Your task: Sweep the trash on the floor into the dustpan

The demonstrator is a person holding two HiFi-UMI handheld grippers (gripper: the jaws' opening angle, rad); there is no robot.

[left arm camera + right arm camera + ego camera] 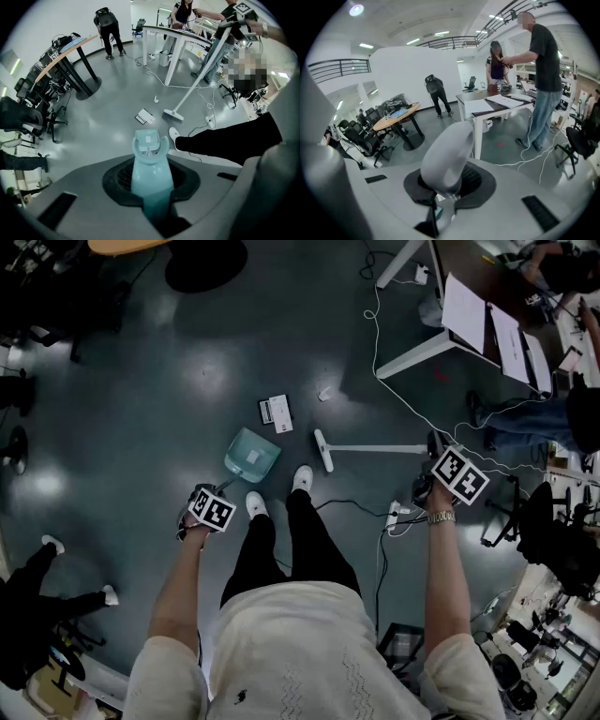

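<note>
teal dustpan (pixel 251 456) sits just past the left shoe (pixel 255 503), mouth pointing far-right at the white card (pixel 276 412), handle running back near-left into the clenched left claw (pixel 153 201), and the right claw (pixel 445 194) is clamped on the broom (pixel 375 448), stick running left to its head

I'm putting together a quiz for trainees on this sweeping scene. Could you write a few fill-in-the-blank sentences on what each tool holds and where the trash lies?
1. The left tool is shut on the handle of the teal ____.
2. The right tool is shut on the handle of the ____.
3. The white card lies on the ____, not yet swept up.
Missing words: dustpan; broom; floor.
</note>
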